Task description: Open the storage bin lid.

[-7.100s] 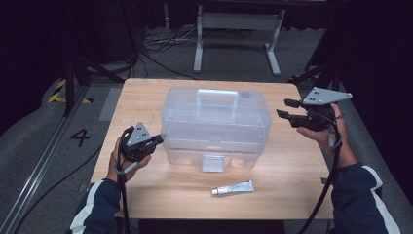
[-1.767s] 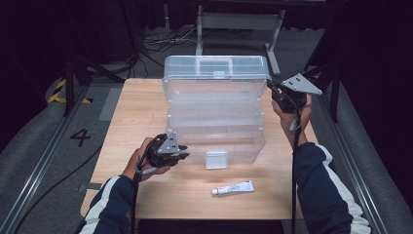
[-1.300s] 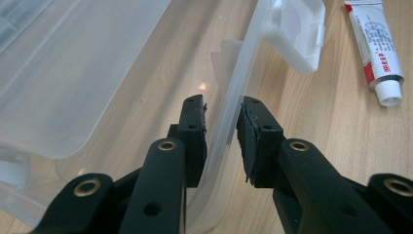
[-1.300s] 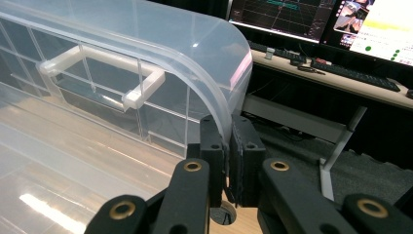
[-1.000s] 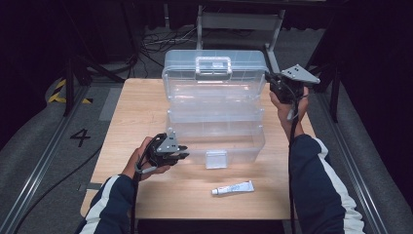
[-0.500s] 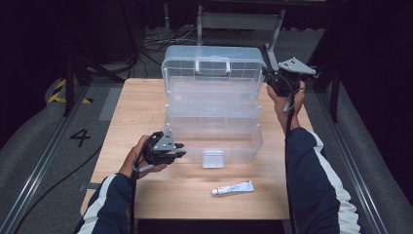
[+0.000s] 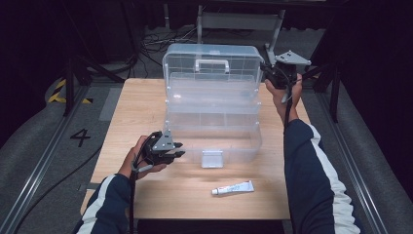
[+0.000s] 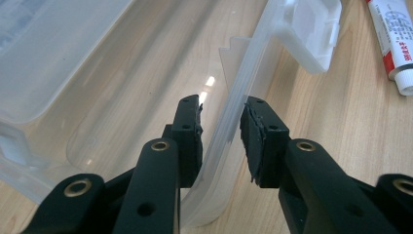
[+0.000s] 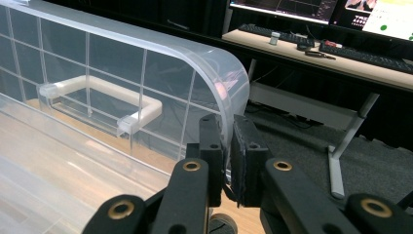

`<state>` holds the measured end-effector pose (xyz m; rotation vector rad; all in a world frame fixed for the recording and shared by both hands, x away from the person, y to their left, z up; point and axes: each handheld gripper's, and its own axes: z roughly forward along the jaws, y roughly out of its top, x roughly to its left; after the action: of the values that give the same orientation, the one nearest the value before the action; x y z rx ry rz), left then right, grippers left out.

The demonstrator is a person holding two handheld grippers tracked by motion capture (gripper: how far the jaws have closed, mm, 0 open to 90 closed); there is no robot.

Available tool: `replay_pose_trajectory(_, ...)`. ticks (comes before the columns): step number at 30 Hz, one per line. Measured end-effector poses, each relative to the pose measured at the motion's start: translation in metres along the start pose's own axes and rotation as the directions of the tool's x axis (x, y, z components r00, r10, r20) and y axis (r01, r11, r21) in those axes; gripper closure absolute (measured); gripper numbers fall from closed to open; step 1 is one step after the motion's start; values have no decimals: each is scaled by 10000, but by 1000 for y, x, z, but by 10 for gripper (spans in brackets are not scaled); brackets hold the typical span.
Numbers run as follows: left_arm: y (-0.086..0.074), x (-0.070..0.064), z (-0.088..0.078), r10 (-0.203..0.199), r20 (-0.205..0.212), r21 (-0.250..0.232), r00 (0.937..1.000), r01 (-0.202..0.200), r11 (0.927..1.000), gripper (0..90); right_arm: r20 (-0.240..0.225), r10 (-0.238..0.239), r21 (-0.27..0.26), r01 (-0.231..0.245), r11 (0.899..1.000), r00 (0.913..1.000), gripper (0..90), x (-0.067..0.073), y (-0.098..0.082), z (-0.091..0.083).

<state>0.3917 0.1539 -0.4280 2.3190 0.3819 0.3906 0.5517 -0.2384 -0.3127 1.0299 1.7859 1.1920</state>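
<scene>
Swinging the clear plastic hinged lid (image 7: pixel 212 68) back w/ right hand-held gripper (image 9: pixel 226 141) clamped on its edge; left hand-held gripper (image 8: pixel 221 131) straddles the clear plastic toolbox base (image 7: pixel 214 134) front wall on the wooden tabletop (image 7: pixel 141 107), pads loose — base could tip backward.

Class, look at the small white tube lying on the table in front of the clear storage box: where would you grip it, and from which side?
Grip the tube across its flat body, near the middle, coming straight down from above. It lies flat on the wooden table, clear of the storage box, long axis running left to right in the high view, so the jaws should likely close across its narrow width, front to back.
</scene>
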Motion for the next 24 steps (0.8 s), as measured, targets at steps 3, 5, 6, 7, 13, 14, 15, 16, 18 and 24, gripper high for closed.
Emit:
replay_pose_trajectory(3, 0, -2, 0, 2, -143, 5, 9999, -2, 10000, 683, -8, 29, 76, -29, 10000, 10000, 843, -1, 1, 4)
replay_pose_trajectory(5, 0, -2, 1, -3, -154, -2, 9999, 3, 10000, 682, -1, -11, 132, 11, 9999, 10000, 842, -2, 2, 6)
replay_pose_trajectory(6, 0, -2, 1, -5, -157, -2, 9999, 5, 10000, 682, 12, -23, 159, 23, 9999, 10000, 842, -3, 2, 7)
replay_pose_trajectory(7, 0, -2, 1, 12, -152, 3, 9999, -12, 10000, 682, 11, -24, 174, 24, 9998, 10000, 842, -3, 2, 8)
replay_pose_trajectory(13, 0, -2, 1, 24, -131, -25, 9999, -25, 10000, 684, 133, -54, 256, 51, 9997, 9999, 840, -4, 3, 14)
replay_pose_trajectory(14, 0, -2, 1, 25, -121, -23, 9999, -25, 10000, 684, 125, -37, 284, 34, 9996, 9999, 840, -4, 3, 15)
replay_pose_trajectory(15, 0, -2, 1, 20, -112, -25, 9999, -21, 10000, 684, 144, -42, 326, 38, 9995, 9999, 839, -4, 4, 16)
replay_pose_trajectory(16, 0, -2, 1, 23, -114, -24, 9999, -23, 10000, 684, 163, -68, 393, 61, 9992, 9998, 839, -4, 4, 18)
replay_pose_trajectory(18, 0, -2, 1, 33, -97, -14, 9999, -33, 10000, 684, 199, -88, 457, 79, 9989, 9998, 838, -4, 5, 21)
replay_pose_trajectory(24, 0, -2, 1, 18, -123, -19, 9999, -18, 10000, 684, 158, -45, 550, 36, 9985, 9999, 835, -8, 4, 30)
